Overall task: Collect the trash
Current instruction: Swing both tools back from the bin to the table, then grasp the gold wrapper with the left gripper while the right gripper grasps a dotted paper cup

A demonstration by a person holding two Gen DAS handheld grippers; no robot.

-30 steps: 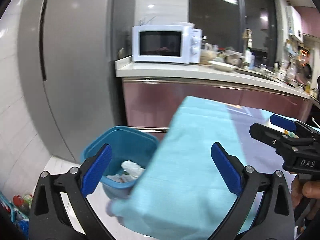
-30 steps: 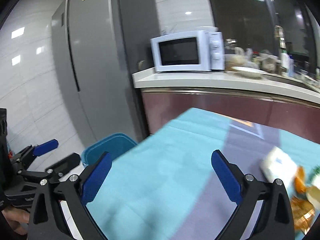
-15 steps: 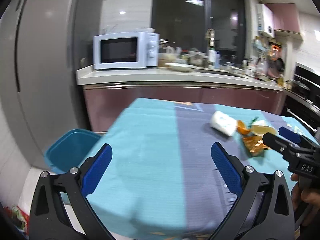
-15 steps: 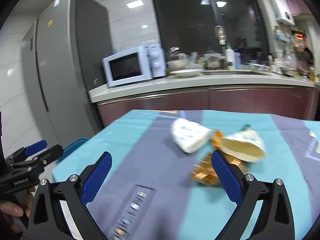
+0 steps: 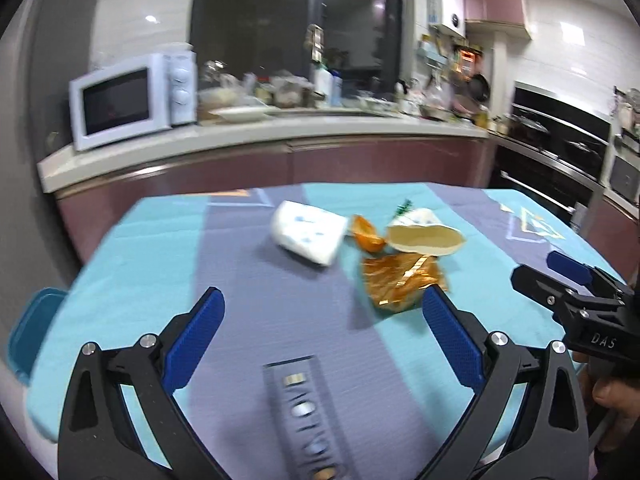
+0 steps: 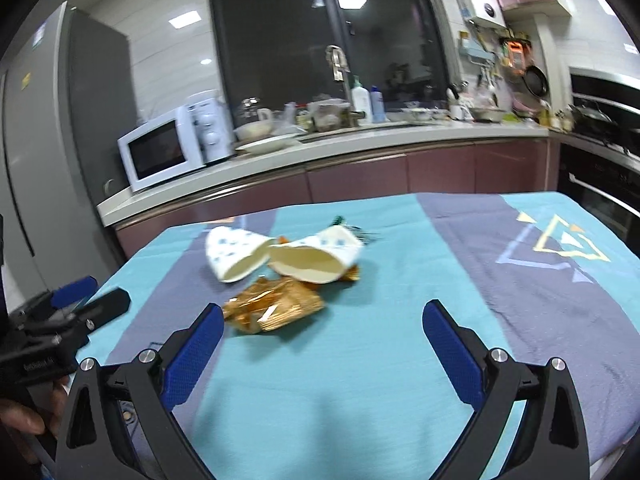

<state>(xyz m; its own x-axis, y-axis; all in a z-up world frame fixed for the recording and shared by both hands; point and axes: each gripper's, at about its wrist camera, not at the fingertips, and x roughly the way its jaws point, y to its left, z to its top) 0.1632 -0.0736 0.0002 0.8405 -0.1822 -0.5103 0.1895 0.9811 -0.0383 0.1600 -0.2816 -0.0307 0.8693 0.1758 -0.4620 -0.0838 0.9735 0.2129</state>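
Observation:
Trash lies mid-table on a teal and purple tablecloth (image 5: 132, 264): a tipped white paper cup with blue dots (image 5: 308, 232) (image 6: 234, 254), a second crushed cup (image 5: 424, 234) (image 6: 316, 258), orange peel (image 5: 366, 234) and a crumpled gold wrapper (image 5: 402, 278) (image 6: 272, 308). My left gripper (image 5: 322, 332) is open, nothing between its blue pads, short of the trash. My right gripper (image 6: 322, 344) is open too, with the wrapper just beyond its left fingertip. Each gripper shows in the other's view, the right one (image 5: 560, 284) and the left one (image 6: 88, 300).
A blue bin (image 5: 28, 328) stands on the floor off the table's left edge. A remote control (image 5: 306, 412) lies on the cloth near my left gripper. Behind the table runs a cluttered counter (image 6: 320, 148) with a white microwave (image 5: 128, 100); an oven (image 5: 560, 160) stands at right.
Both views have swung right, from the blue bin and the table's left edge to the trash in the middle. Both grippers stayed open and came closer to the cups and wrapper.

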